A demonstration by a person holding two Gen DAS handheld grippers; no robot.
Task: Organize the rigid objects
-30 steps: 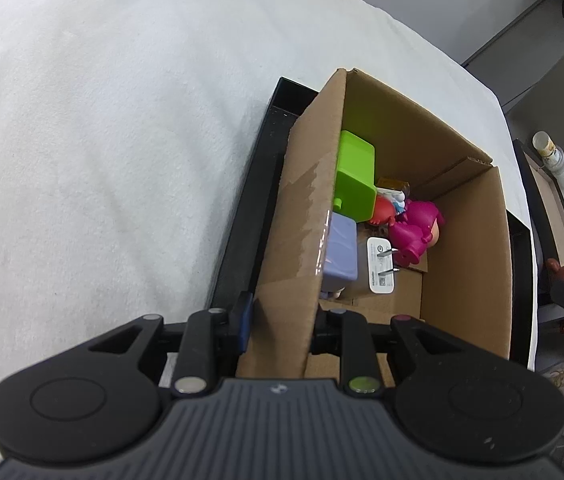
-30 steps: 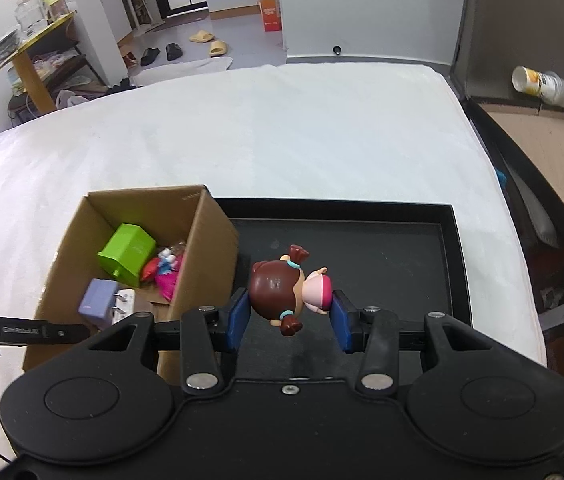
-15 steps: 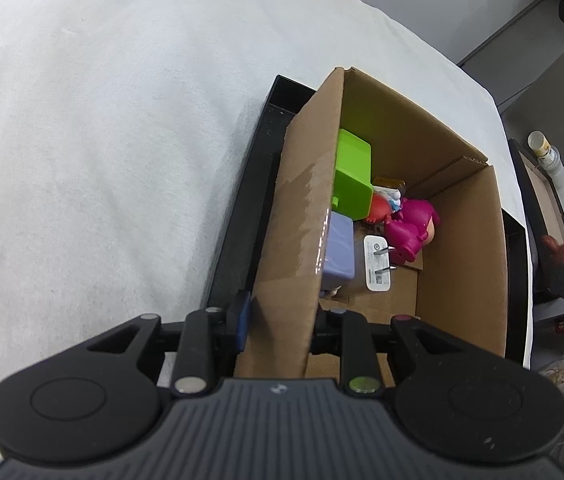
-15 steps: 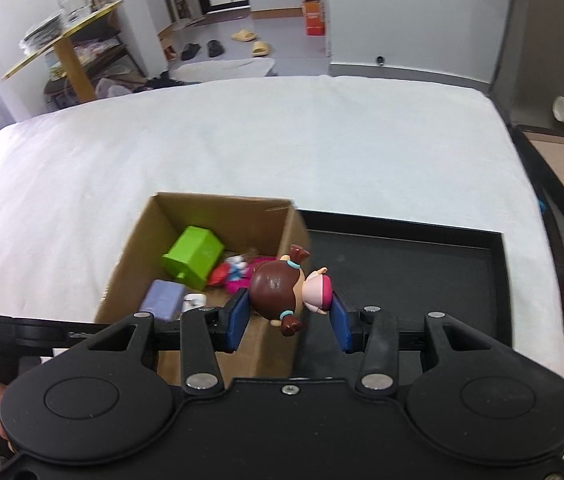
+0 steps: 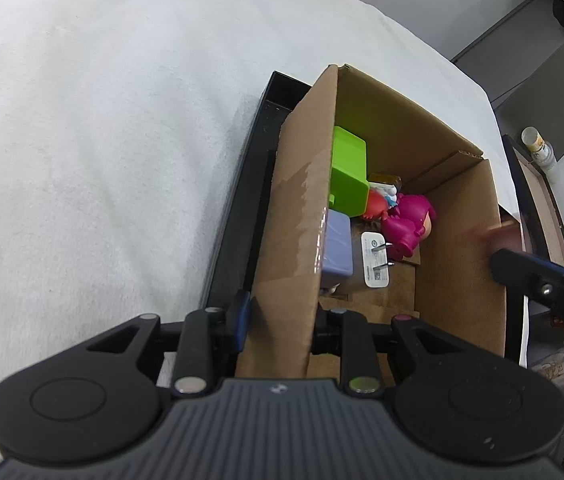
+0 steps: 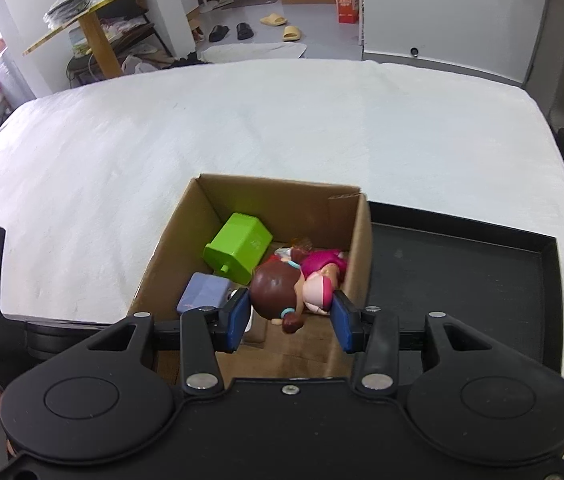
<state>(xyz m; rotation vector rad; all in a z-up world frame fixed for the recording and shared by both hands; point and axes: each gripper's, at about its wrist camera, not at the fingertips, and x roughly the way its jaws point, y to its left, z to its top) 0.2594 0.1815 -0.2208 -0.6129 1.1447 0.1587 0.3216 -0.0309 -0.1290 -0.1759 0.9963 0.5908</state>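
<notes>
An open cardboard box [image 6: 278,196] stands in the left end of a black tray [image 6: 461,264] on the white-covered surface. Inside lie a green block [image 6: 238,246], a lilac block [image 6: 204,292], a white plug adapter [image 5: 373,260] and a magenta figure [image 5: 409,220]. My right gripper [image 6: 289,320] is shut on a brown-haired doll figure [image 6: 285,292] and holds it above the box's open top. My left gripper [image 5: 282,316] is shut on the box's near-left wall [image 5: 293,248]. The right gripper also shows blurred at the right of the left wrist view [image 5: 541,280].
The white cover [image 6: 242,120] spreads all round the tray. The tray's right part [image 6: 441,280] is bare black. A dark tray with a brown board [image 5: 541,208] and a small bottle [image 5: 537,148] lie beyond the right edge. Room furniture [image 6: 94,28] stands far behind.
My right gripper has carried the doll leftward from above the tray to above the box. My left gripper has kept its hold on the box wall.
</notes>
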